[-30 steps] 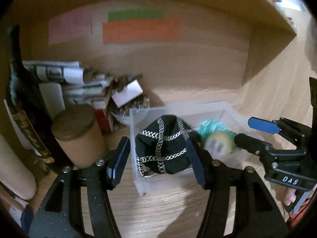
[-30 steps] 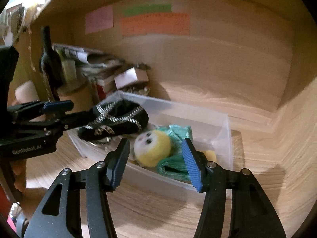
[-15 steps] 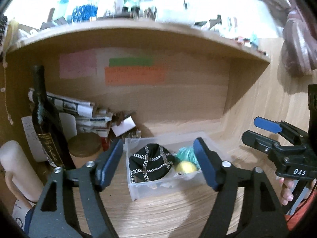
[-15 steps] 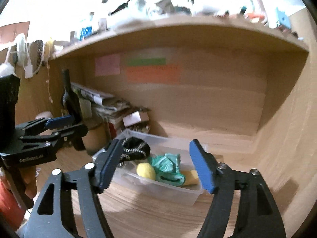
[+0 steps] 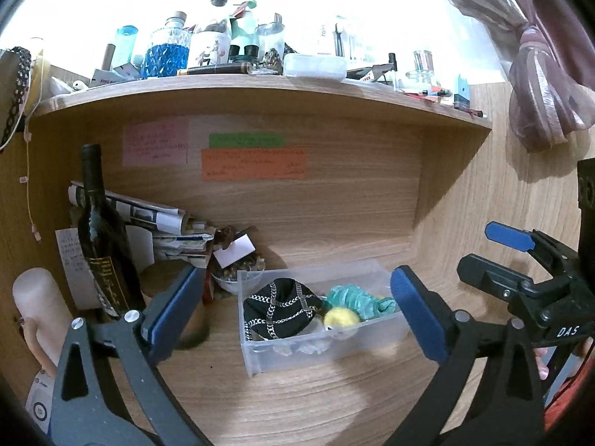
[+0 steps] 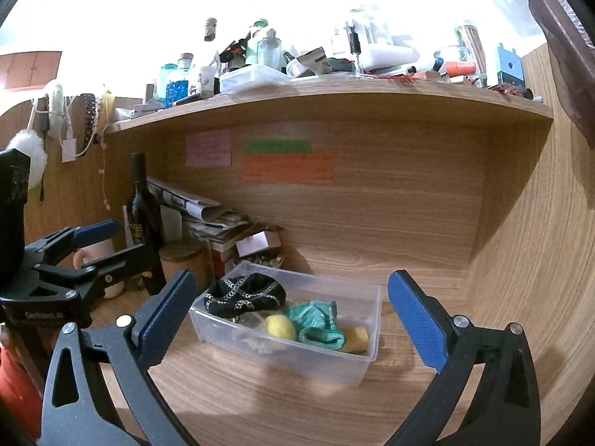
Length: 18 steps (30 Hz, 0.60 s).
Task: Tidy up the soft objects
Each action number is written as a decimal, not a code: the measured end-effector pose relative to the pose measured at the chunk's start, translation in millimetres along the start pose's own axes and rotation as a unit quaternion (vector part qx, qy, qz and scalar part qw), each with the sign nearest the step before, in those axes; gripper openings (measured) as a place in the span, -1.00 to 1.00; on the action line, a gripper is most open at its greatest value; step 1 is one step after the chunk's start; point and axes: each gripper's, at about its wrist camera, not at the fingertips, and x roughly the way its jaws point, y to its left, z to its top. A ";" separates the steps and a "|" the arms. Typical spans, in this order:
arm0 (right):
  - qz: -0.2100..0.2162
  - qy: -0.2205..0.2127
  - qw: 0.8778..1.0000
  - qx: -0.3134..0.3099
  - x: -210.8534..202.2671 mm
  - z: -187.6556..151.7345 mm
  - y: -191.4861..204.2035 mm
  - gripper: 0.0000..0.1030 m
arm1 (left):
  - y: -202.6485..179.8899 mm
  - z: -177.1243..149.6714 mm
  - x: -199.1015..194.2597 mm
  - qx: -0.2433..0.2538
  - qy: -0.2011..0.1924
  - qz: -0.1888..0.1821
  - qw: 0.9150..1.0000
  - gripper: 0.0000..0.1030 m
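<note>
A clear plastic bin (image 5: pixel 260 353) (image 6: pixel 357 366) stands on the wooden desk under a shelf. In it lie a black cap with a chain pattern (image 5: pixel 280 308) (image 6: pixel 247 291), a yellow plush ball (image 5: pixel 340 316) (image 6: pixel 279 327), a teal cloth (image 5: pixel 355 297) (image 6: pixel 316 319) and a yellow sponge-like piece (image 6: pixel 359 336). My left gripper (image 5: pixel 297 319) is open and empty, pulled back in front of the bin. My right gripper (image 6: pixel 292 321) is open and empty, also back from the bin. Each gripper shows at the side of the other's view.
A dark wine bottle (image 5: pixel 100 245) (image 6: pixel 143 215), a round cork-lidded box (image 6: pixel 182 260), stacked newspapers (image 5: pixel 148 219) and a small bowl (image 5: pixel 232 282) crowd the left of the alcove. The shelf (image 5: pixel 260 85) above carries several bottles. A curtain (image 5: pixel 539 85) hangs at right.
Both grippers have drawn back and up from the bin and opened wider. The black cap and the yellow plush now lie in the bin, free of the fingers.
</note>
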 end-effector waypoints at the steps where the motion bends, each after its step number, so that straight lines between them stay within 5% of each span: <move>1: -0.001 -0.001 1.000 -0.001 -0.5 -0.4 0.8 1.00 | 0.2 -0.5 0.0 0.000 0.000 0.000 1.000 1.00; 18: -0.003 0.000 1.000 0.014 0.3 -4.4 -4.1 1.00 | 0.4 -4.0 0.1 0.005 -0.002 0.004 1.000 1.00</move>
